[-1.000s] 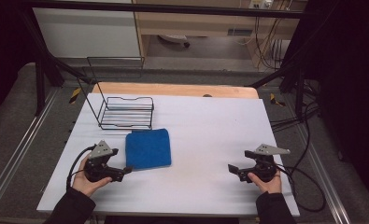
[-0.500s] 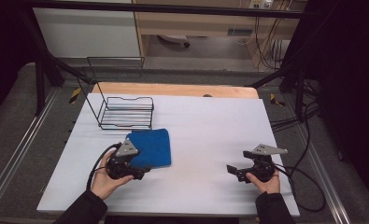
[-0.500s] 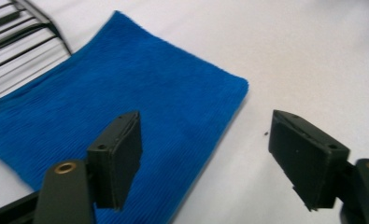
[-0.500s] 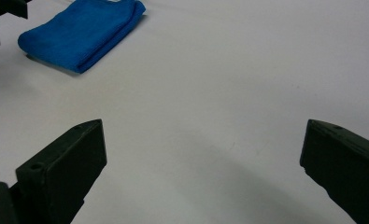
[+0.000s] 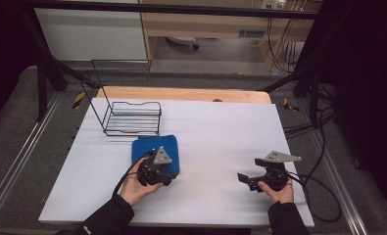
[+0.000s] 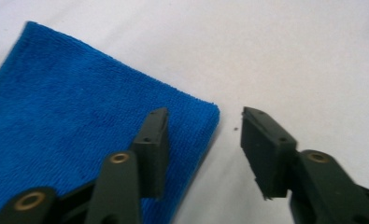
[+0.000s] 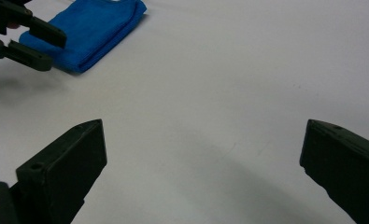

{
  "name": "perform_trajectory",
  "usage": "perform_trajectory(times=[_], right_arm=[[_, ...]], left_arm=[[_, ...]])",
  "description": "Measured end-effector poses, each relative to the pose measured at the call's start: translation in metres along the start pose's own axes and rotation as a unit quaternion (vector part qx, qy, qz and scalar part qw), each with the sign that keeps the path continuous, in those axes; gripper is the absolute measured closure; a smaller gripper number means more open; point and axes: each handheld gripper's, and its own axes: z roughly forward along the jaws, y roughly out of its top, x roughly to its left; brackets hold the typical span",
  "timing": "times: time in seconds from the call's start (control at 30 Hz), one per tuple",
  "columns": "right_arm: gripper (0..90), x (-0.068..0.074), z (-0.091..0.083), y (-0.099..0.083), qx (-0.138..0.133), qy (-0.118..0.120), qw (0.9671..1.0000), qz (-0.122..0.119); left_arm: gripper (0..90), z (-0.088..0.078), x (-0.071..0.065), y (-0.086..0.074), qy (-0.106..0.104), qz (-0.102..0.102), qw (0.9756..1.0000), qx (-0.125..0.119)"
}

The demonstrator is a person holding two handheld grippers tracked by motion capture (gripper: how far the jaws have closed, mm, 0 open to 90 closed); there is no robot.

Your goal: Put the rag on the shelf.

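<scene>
A folded blue towel (image 5: 154, 146) lies on the white table (image 5: 220, 132), left of centre. My left gripper (image 5: 167, 177) hovers at the towel's near right corner. In the left gripper view the towel (image 6: 70, 107) lies under one jaw and bare table under the other. The left gripper (image 6: 203, 121) stands open with the towel's corner between its jaws, nothing pinched. My right gripper (image 5: 244, 179) rests near the front right of the table. The right gripper (image 7: 204, 135) is wide open over bare table, with the towel (image 7: 95, 25) and the left gripper (image 7: 30, 37) far off.
A black wire rack (image 5: 132, 118) stands at the back left, just behind the towel. A wooden board (image 5: 181, 93) runs along the table's far edge. Cables (image 5: 313, 181) trail off the right side.
My left gripper has travelled right along the table, from left of the towel to its near right corner. The right gripper has stayed almost still.
</scene>
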Motion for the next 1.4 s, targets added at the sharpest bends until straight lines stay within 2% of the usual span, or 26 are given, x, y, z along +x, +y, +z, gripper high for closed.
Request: perform_trajectory(times=[0.2,0.33,0.4,0.43,0.57,0.6,0.63,0.8,0.83,0.87,0.9,1.07,1.2,1.23,1.27,1.4], right_arm=[[1.4,0.0,0.001,0.0,0.001,0.002,1.0,-0.001],[1.4,0.0,0.001,0.0,0.002,0.002,1.0,0.0],[1.5,0.001,0.002,0.0,0.002,0.003,1.0,0.002],[1.5,0.001,0.002,0.0,0.002,0.003,1.0,0.002],[1.7,0.001,0.002,0.0,0.001,0.004,1.0,0.0],[1.7,0.001,0.002,0.0,0.001,0.005,1.0,0.0],[1.7,0.001,0.002,0.0,0.001,0.005,1.0,0.0],[1.8,0.0,0.001,0.0,0.002,0.006,1.0,-0.001],[1.8,0.0,0.001,0.0,0.001,0.007,1.0,-0.001],[1.9,0.0,0.002,0.0,0.001,0.007,1.0,-0.001],[1.9,0.0,0.002,0.0,0.002,0.007,1.0,0.0],[2.1,0.001,0.002,0.001,0.0,0.008,1.0,0.002],[2.2,0.001,0.001,0.001,0.003,0.009,1.0,0.003],[2.3,0.002,0.001,0.001,0.002,0.009,1.0,0.002],[2.4,0.002,0.002,0.001,0.002,0.01,0.9999,0.002],[3.2,0.005,0.002,0.002,0.001,0.008,1.0,-0.002]], left_arm=[[63.2,0.016,0.001,-0.002,0.011,0.0,0.9998,0.015],[67.7,0.018,0.001,-0.002,0.017,0.004,0.9998,0.013],[75.7,0.019,0.001,-0.002,0.024,0.009,0.9996,0.011],[75.7,0.019,0.001,-0.002,0.025,0.008,0.9996,0.01],[85.5,0.019,0.003,0.0,0.019,-0.009,0.9997,0.009],[85.9,0.017,0.004,0.001,0.013,-0.019,0.9997,0.008],[86.3,0.017,0.004,0.001,0.013,-0.019,0.9997,0.008],[86.6,0.005,-0.003,0.008,0.005,-0.033,0.9994,-0.011],[86.6,0.003,-0.004,0.01,-0.004,-0.038,0.9992,-0.014],[86.6,0.0,-0.01,0.015,-0.024,-0.05,0.9982,-0.025],[86.6,-0.001,-0.014,0.017,-0.031,-0.051,0.998,-0.022],[86.3,0.009,-0.037,0.028,-0.057,-0.047,0.9972,-0.015],[84.9,0.018,-0.045,0.033,-0.059,-0.042,0.9973,-0.015],[83.8,0.021,-0.045,0.034,-0.059,-0.041,0.9974,-0.012],[81.5,0.025,-0.041,0.033,-0.071,-0.053,0.996,-0.014],[65.3,0.018,-0.037,0.031,-0.077,-0.057,0.9952,-0.022]])
